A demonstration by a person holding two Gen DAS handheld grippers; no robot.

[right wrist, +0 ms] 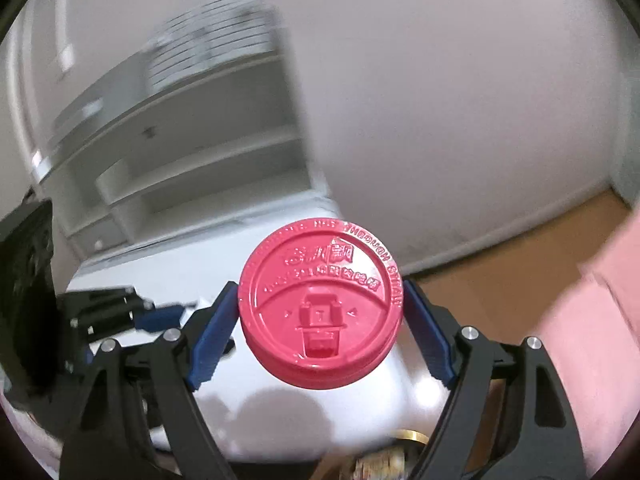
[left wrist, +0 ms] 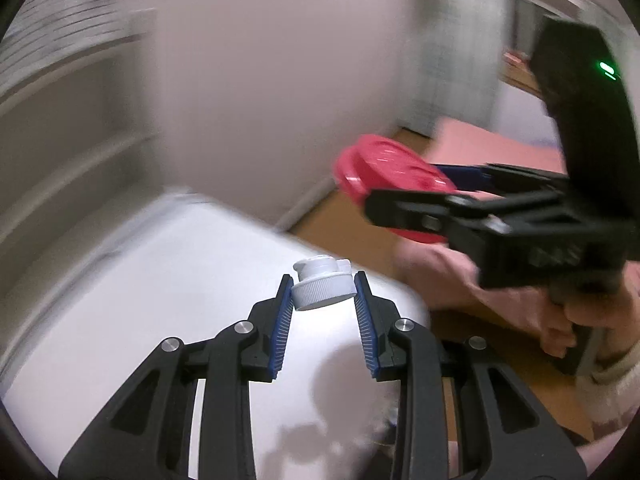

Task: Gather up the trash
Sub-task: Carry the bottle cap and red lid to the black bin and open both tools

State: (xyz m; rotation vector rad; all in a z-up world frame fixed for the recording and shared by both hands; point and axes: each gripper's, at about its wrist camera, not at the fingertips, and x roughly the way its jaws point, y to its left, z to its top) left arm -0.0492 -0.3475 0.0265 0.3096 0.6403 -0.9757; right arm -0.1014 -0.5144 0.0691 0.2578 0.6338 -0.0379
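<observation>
Left gripper point(left wrist: 323, 294): white bottle cap point(left wrist: 322, 286) pinched between the very tips of the blue pads, above the white surface point(left wrist: 160, 280). Risk judged: so shallow a hold may let the cap slip or twist out if the gripper is swung or tilted.

Right gripper point(right wrist: 320, 312): red cup lid point(right wrist: 320, 304) clamped edge to edge between widely set pads, face toward the camera. Risk judged: thin flexible plastic may bow and spring free under squeeze. No bin is seen; both items are held clear of the surface.
</observation>
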